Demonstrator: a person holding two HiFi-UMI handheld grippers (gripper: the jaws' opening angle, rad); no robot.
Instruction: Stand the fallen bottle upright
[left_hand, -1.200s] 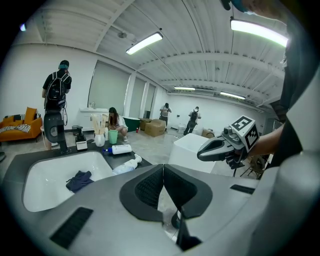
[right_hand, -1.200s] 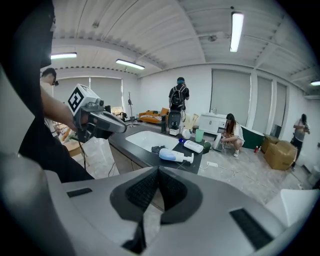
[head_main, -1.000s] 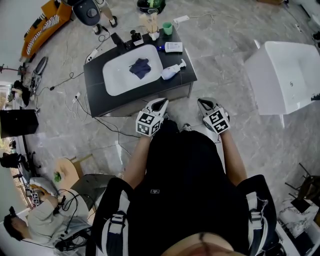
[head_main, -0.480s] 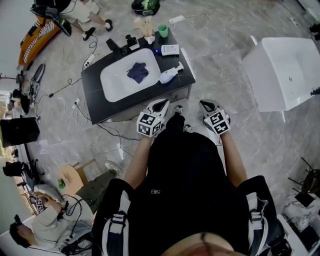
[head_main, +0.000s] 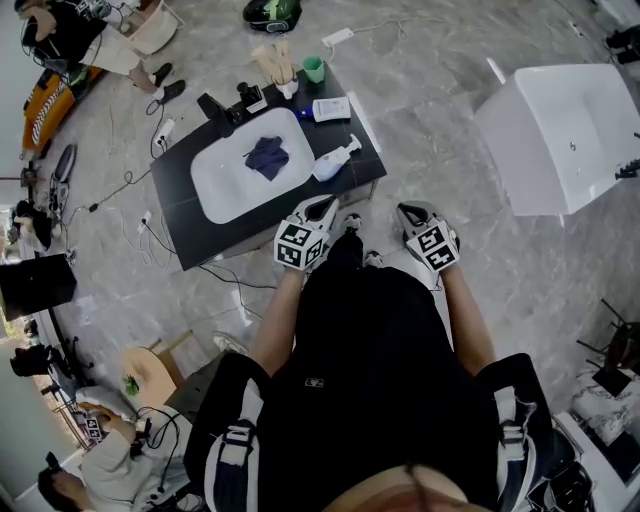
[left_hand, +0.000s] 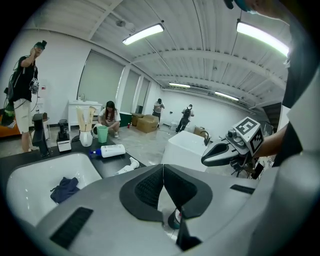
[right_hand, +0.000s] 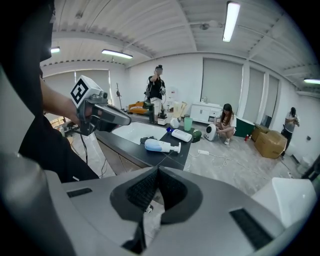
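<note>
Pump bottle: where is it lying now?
In the head view the pump bottle lies on its side on the dark counter, just right of the white basin.

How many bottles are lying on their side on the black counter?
2. A white pump bottle lies just right of the white sink basin; a white bottle with a blue cap lies farther back, near the green cup. None seems hidden.
</note>
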